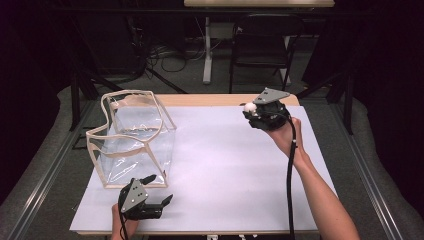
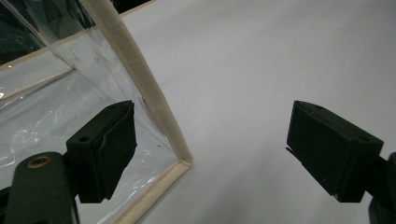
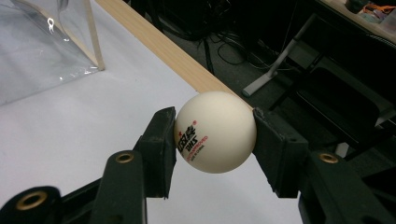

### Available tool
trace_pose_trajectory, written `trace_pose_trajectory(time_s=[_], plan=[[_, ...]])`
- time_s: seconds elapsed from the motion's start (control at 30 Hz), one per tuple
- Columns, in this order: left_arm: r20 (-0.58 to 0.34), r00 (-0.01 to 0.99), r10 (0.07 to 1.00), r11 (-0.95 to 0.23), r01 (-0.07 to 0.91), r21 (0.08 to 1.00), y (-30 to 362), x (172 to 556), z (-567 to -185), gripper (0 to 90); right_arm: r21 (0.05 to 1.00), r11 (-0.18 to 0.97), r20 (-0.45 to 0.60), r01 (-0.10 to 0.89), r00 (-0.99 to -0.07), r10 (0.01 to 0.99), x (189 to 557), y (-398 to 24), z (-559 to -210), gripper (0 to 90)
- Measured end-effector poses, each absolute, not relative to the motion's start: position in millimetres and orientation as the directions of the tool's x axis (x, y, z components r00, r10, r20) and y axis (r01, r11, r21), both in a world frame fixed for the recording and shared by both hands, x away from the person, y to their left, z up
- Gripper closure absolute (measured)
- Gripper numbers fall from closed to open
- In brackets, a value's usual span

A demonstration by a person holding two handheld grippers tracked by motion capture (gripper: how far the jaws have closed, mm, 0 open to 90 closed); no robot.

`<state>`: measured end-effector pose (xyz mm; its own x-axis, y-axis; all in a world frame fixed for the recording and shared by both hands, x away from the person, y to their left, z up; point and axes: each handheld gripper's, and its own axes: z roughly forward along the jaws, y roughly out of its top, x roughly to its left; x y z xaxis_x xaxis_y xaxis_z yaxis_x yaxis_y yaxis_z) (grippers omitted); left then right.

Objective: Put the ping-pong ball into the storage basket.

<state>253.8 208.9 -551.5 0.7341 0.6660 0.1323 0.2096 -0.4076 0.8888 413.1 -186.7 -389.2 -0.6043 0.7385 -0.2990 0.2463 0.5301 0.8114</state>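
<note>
Dark room w/ chairs and cables is seen behind a white-topped table [image 1: 225,165] edged in pale wood. A clear plastic box-shaped bag with cream fabric trim [image 1: 134,137] stands at the table's left, mouth apparently upward, though that is hard to tell through the film. A white table-tennis ball with red print [image 3: 215,131] is pinched between the jaws of the right gripper [image 1: 256,114], held raised over the far right. The left gripper [image 2: 212,149] is spread wide, nothing held, just beside the bag's near corner. The bag lies well to the left of the ball, so a leftward carry is probably called for; the left gripper is the nearer for steadying
</note>
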Motion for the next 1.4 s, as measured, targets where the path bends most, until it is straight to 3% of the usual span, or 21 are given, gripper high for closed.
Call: trace_pose_trajectory(time_s=[1.4], plan=[[0.131,0.735,0.665,-0.407,0.209,0.889,209,254,-552,16.0,0.821,0.541,-0.316,0.182,-0.644,0.697,415,-153,-375,51.3]])
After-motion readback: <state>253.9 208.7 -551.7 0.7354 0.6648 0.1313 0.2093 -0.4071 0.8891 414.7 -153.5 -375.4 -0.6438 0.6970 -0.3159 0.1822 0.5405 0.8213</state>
